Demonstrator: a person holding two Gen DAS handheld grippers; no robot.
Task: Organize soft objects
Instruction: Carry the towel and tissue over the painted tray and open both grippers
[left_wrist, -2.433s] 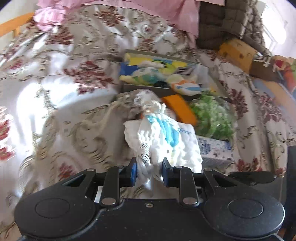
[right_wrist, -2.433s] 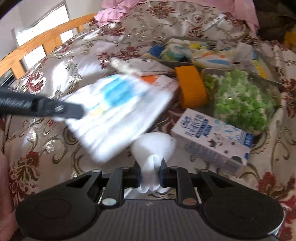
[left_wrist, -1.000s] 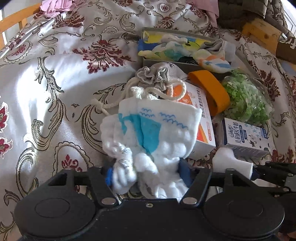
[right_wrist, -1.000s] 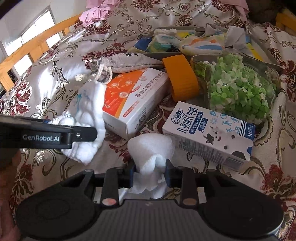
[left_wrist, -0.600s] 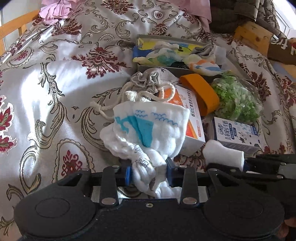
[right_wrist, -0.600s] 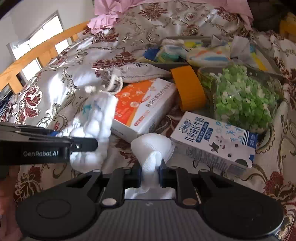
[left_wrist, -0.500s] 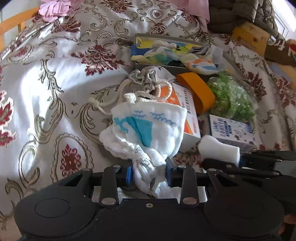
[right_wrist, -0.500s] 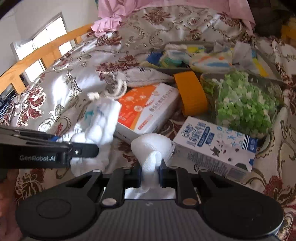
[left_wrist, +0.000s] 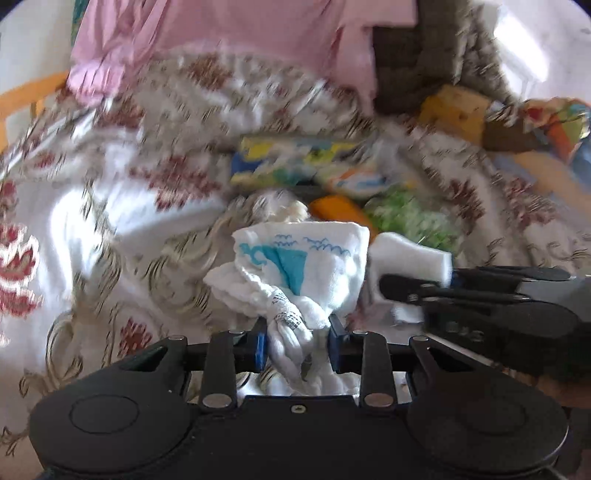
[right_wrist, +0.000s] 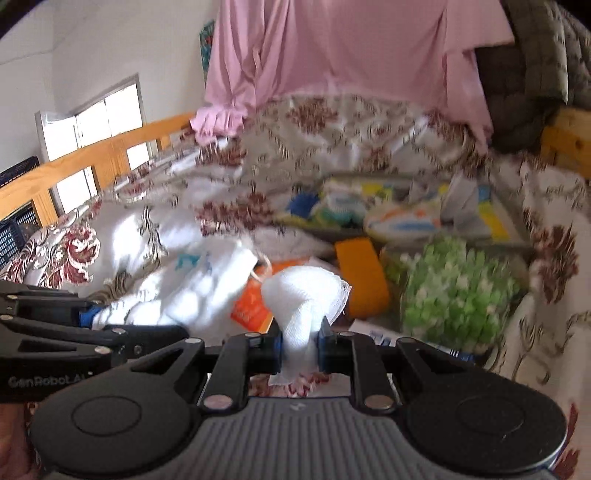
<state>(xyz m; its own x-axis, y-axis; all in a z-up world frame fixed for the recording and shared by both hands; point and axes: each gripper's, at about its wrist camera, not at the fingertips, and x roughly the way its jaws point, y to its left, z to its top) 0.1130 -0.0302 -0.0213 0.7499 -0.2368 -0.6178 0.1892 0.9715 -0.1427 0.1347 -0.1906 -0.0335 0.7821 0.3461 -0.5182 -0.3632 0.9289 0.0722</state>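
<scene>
**Two cloths held above the bed**

My left gripper (left_wrist: 297, 349) has just been closing and pinches the printed cloth (left_wrist: 295, 273) by its bunched end; my right gripper (right_wrist: 300, 345) clamps the plain cloth (right_wrist: 304, 295). Both hang over the bed (left_wrist: 110, 229), near the tray (right_wrist: 509, 236). The loose folds could snag the clutter below or slip free. Only "GenRobot.AI" is readable; the boxes are blurred.

**Tally on the bed**

Two grippers: left gripper (left_wrist: 295, 349), right gripper (right_wrist: 300, 345). Two white cloths: printed cloth (left_wrist: 314, 258), plain gauze cloth (right_wrist: 304, 295). One orange block (right_wrist: 360, 273), one bag of green bits (right_wrist: 458, 291), one far tray (right_wrist: 517, 236).
</scene>
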